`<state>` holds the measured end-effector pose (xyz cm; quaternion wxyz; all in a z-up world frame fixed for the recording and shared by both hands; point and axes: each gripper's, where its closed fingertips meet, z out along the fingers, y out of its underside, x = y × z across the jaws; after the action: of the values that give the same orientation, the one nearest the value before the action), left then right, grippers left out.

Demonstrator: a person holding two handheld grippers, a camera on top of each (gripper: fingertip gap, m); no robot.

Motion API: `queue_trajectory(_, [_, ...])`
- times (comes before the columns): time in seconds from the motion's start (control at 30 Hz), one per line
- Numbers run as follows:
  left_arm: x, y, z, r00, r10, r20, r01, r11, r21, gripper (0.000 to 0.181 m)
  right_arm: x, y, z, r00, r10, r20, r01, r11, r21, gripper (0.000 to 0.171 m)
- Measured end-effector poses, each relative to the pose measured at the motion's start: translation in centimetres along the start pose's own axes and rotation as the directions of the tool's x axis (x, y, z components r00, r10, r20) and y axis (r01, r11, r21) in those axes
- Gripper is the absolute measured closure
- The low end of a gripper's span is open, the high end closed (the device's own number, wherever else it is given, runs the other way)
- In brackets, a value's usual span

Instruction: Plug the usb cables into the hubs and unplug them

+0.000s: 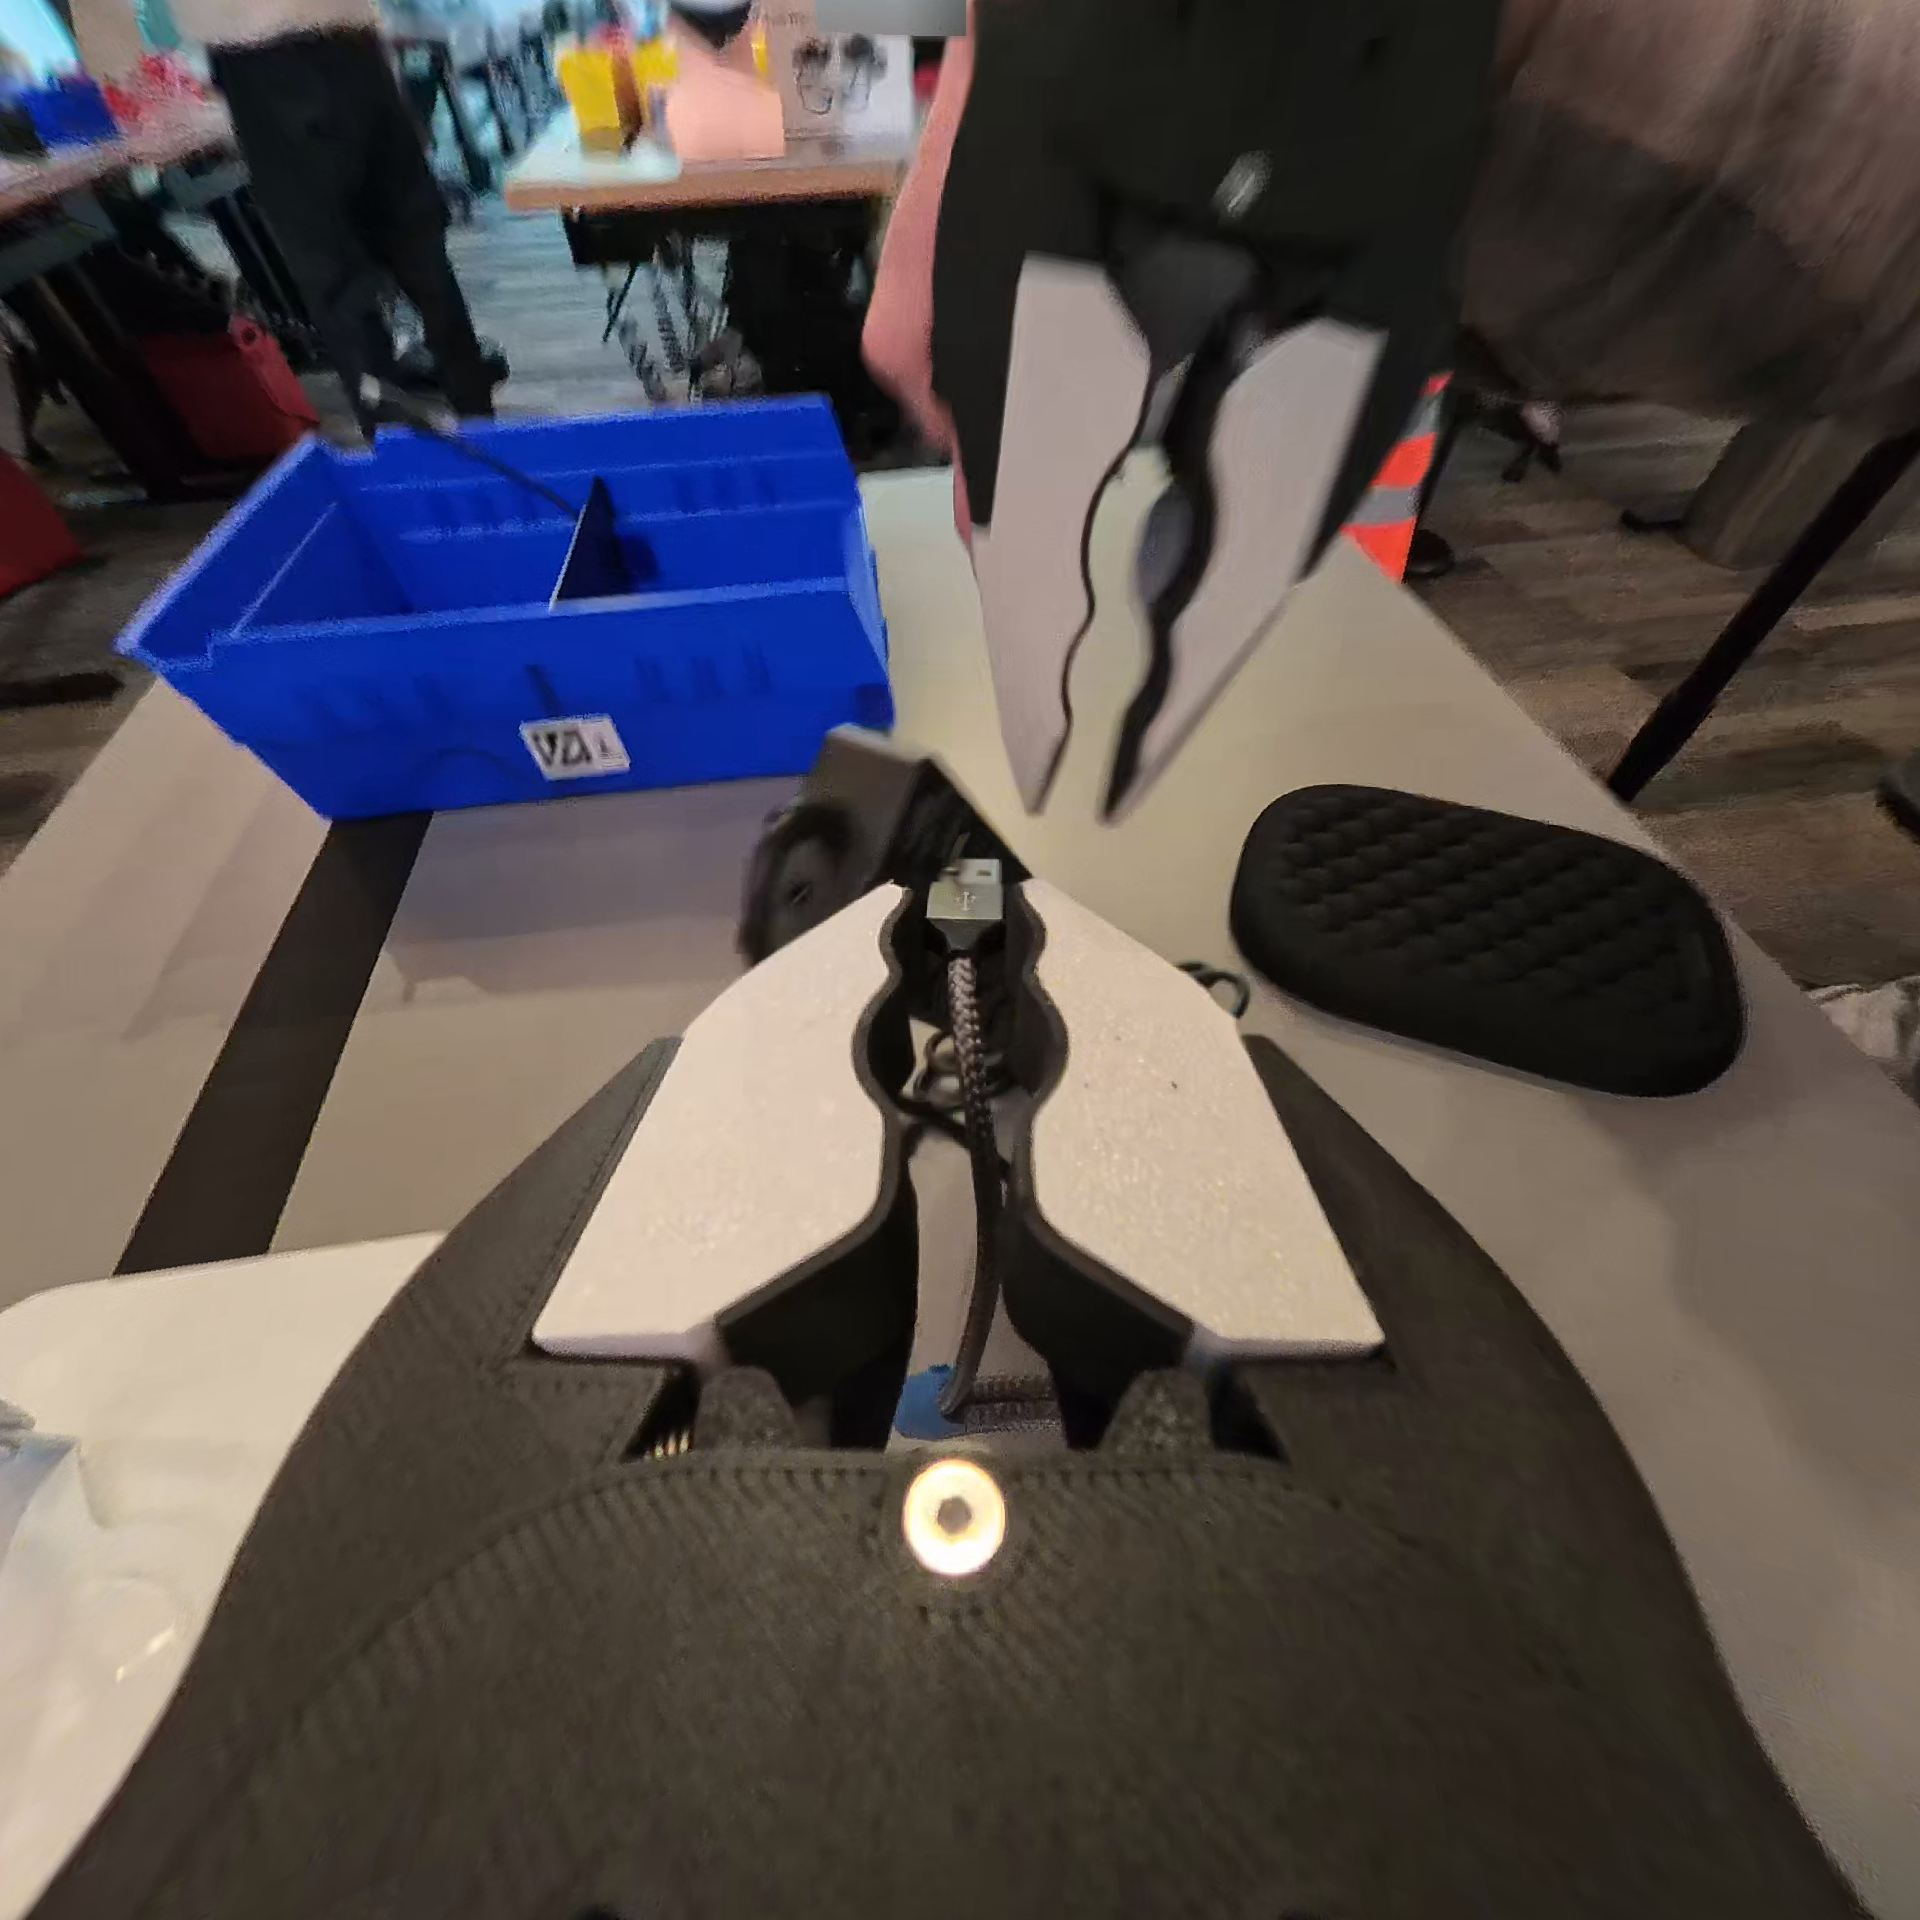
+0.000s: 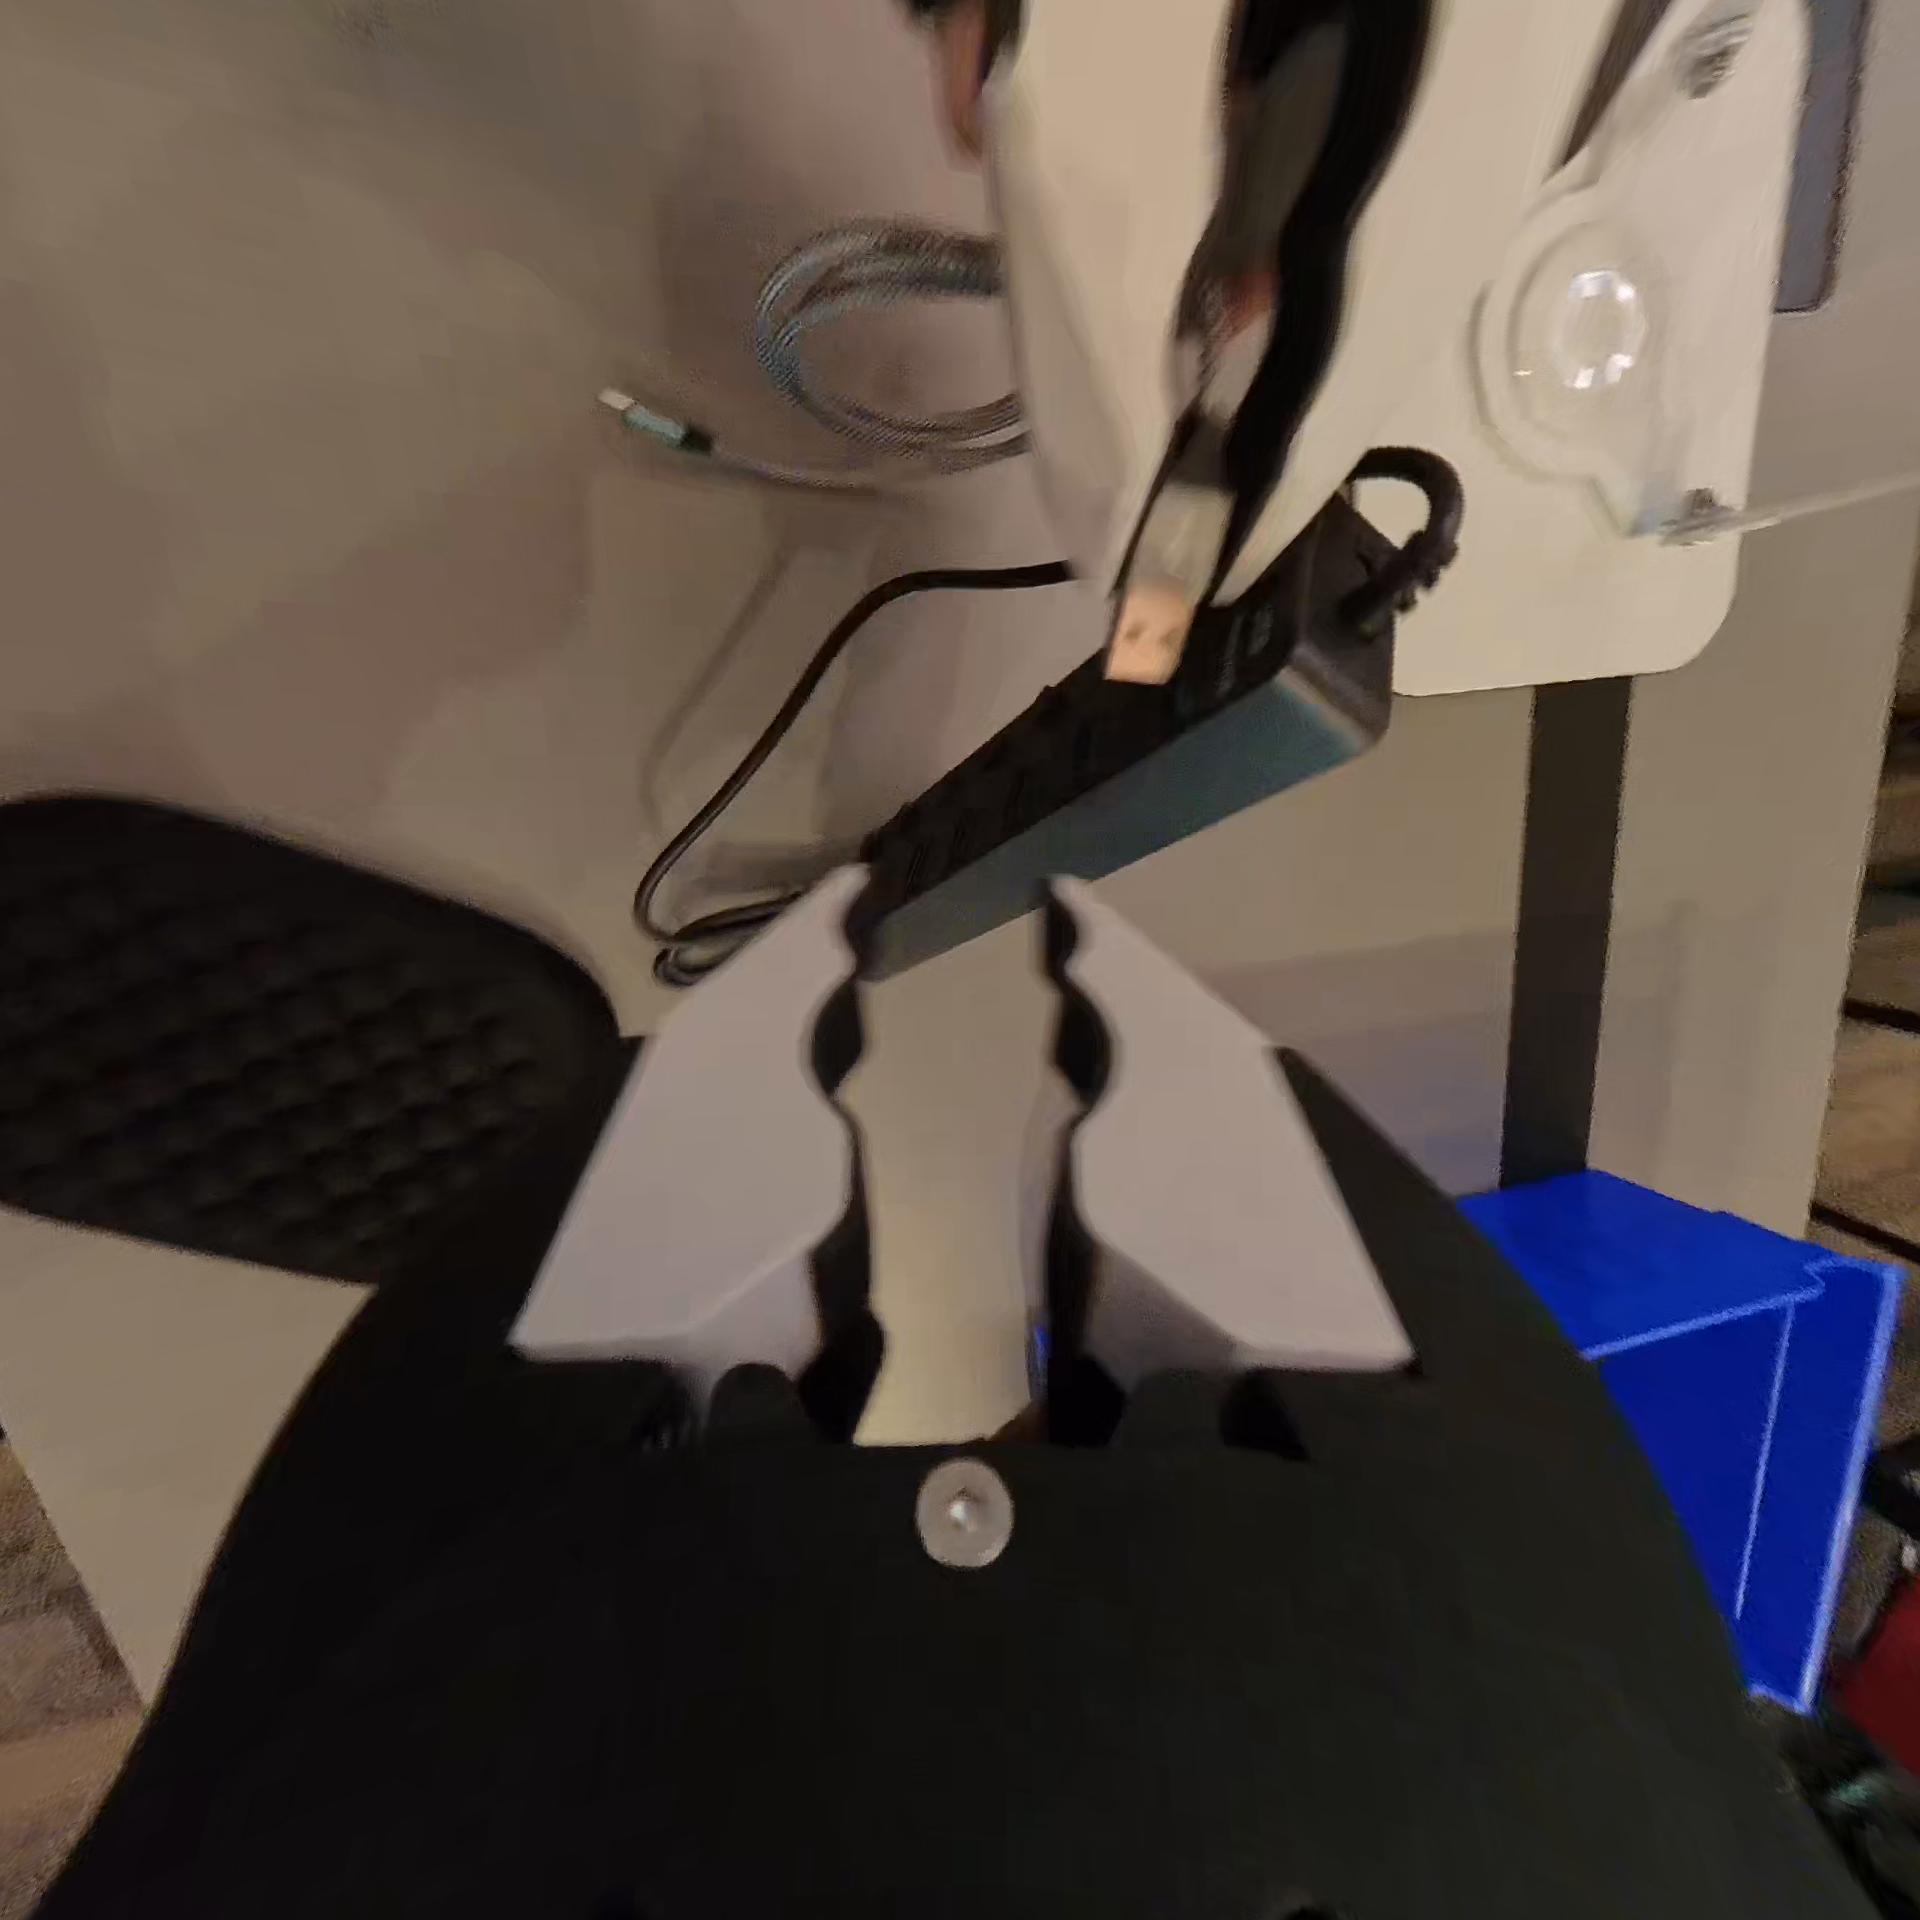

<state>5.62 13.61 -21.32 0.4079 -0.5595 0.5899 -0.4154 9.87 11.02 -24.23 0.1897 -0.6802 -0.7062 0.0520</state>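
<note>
my left tool (image 1: 964, 904) pinches the braided usb cable (image 1: 977, 1101) by its plug, tip touching the hub (image 2: 1122, 769). my right tool (image 2: 956, 904) clamps that hub's near end above the desk (image 2: 364, 520), blue bin (image 1: 520, 623) at ten o'clock.

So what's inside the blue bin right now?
In the left wrist view the blue bin shows a divider and a dark cable trailing over its back rim. No other contents are visible, but the near wall hides the front compartment's floor.
</note>
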Motion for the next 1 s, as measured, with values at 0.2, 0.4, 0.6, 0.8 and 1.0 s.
queue_trajectory(0.2, [-0.6, 2.8, 1.8, 0.998, -0.058, -0.016, 0.057, 0.997, -0.046, 0.167, 0.8, 0.8, 3.6, 0.990, 0.101, 0.094, -0.099, 0.995, -0.034, 0.110])
queue_trajectory(0.4, [-2.7, 3.3, -2.1, 0.995, -0.054, 0.081, 0.059, 0.996, -0.063, 0.167, 3.3, -0.8, 7.2, 0.981, 0.175, 0.085, -0.180, 0.982, 0.053, 0.098])
queue_trajectory(0.6, [-4.7, 3.2, -6.7, 0.973, -0.024, 0.231, 0.046, 0.995, -0.093, 0.167, 6.8, -3.4, 13.1, 0.979, 0.206, -0.004, -0.206, 0.979, 0.003, 0.091])
queue_trajectory(0.8, [-5.8, 3.7, -9.1, 0.956, -0.046, 0.290, 0.070, 0.995, -0.071, 0.170, 6.5, -2.0, 15.9, 0.934, 0.357, 0.026, -0.355, 0.933, -0.053, 0.115])
queue_trajectory(1.0, [-6.0, 4.2, -9.4, 0.954, -0.053, 0.294, 0.080, 0.993, -0.082, 0.169, 6.5, -2.0, 14.8, 0.923, 0.383, -0.032, -0.380, 0.922, 0.071, 0.120])
